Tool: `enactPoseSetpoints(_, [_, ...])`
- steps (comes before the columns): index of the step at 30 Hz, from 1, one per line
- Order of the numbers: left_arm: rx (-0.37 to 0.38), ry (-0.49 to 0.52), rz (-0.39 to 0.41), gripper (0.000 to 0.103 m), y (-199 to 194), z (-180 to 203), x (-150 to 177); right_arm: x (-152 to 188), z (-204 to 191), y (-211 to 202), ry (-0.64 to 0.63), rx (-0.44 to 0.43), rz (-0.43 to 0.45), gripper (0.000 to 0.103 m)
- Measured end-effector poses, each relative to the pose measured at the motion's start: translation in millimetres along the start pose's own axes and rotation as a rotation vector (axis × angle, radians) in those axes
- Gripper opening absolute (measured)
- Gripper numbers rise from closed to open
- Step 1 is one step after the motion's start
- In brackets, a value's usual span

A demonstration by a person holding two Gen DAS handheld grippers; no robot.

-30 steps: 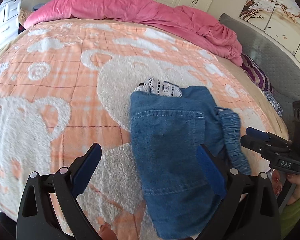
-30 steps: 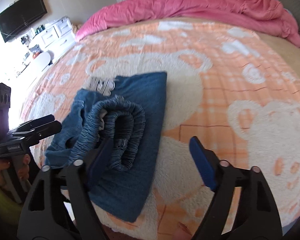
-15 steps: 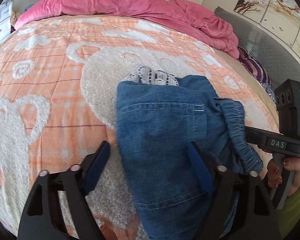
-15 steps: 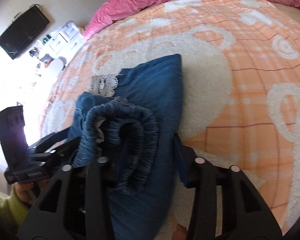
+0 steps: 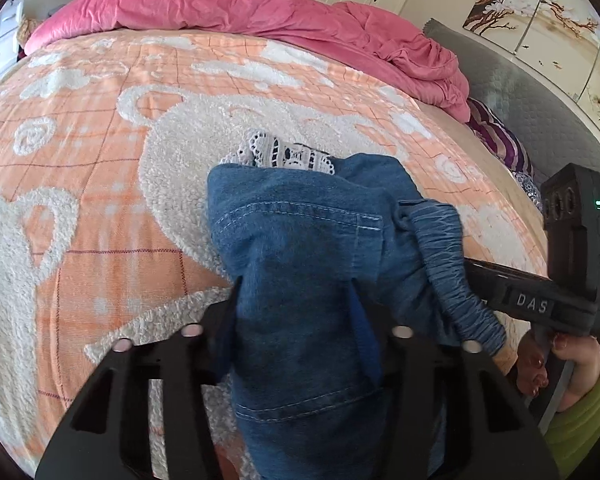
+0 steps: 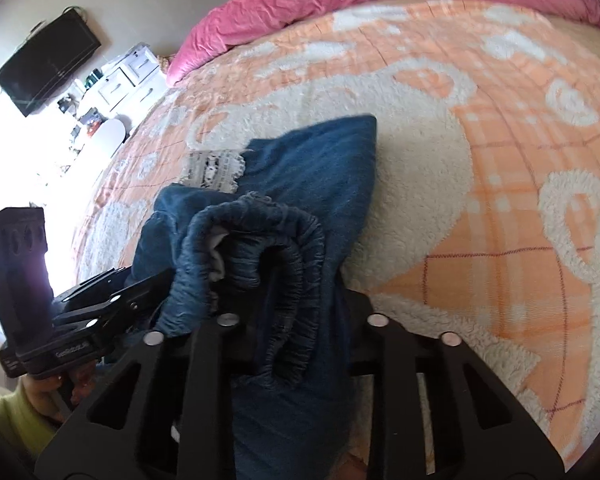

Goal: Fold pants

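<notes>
Folded blue denim pants (image 5: 300, 264) with a gathered elastic waistband (image 6: 292, 256) lie near the front edge of a bed, on a fluffy orange-and-white bear-patterned blanket (image 5: 100, 184). A strip of white lace trim (image 5: 288, 156) peeks out from under the far end of the denim. Seen from the left wrist camera, the black left gripper (image 5: 296, 320) has both of its blue-padded fingers pressed against the sides of a raised bundle of the denim, clenched on the pants. Seen from the right wrist camera, the black right gripper (image 6: 300, 312) is closed in on the bunched waistband end of the same pants, the fabric squeezed between its fingers. Each camera also shows the other gripper coming in from the side, held by a hand in a green sleeve (image 5: 580, 412). A crumpled pink duvet (image 5: 260, 12) is heaped along the far side of the bed. White cupboards and a dark wall-mounted television (image 6: 48, 64) stand beyond.
</notes>
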State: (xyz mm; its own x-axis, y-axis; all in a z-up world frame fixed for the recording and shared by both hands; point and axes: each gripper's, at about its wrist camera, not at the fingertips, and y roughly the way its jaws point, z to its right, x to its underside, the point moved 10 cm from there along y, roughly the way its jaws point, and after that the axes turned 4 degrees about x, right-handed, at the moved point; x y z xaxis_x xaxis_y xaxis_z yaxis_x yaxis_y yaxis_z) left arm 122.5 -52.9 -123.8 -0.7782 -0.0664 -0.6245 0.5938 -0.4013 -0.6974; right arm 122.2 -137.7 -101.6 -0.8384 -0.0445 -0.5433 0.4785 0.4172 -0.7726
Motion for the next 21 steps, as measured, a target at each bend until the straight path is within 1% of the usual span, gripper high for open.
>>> enactPoseSetpoints(3, [-0.036,0.051,0.03,0.029,-10,8,-2,-3,-10,-12,-0.036,0.028,0.049,0.011])
enactPoseSetpoints(5, [-0.045,0.066,0.046,0.028,-17,12,-2,-4,-19,-21,-0.067,0.028,0.072,0.011])
enactPoseSetpoints(6, [-0.044,0.068,0.049,0.028,-21,14,-2,-5,-25,-27,-0.091,0.032,0.085,0.01])
enactPoseSetpoints(13, [-0.007,0.038,0.076,0.027,-43,18,-14,-19,-46,-44,-0.147,0.033,0.13,0.009])
enactPoseSetpoints(21, [-0.019,0.065,0.111,0.027,-48,23,-44,-47,-51,-41,-0.169,0.052,0.137,0.009])
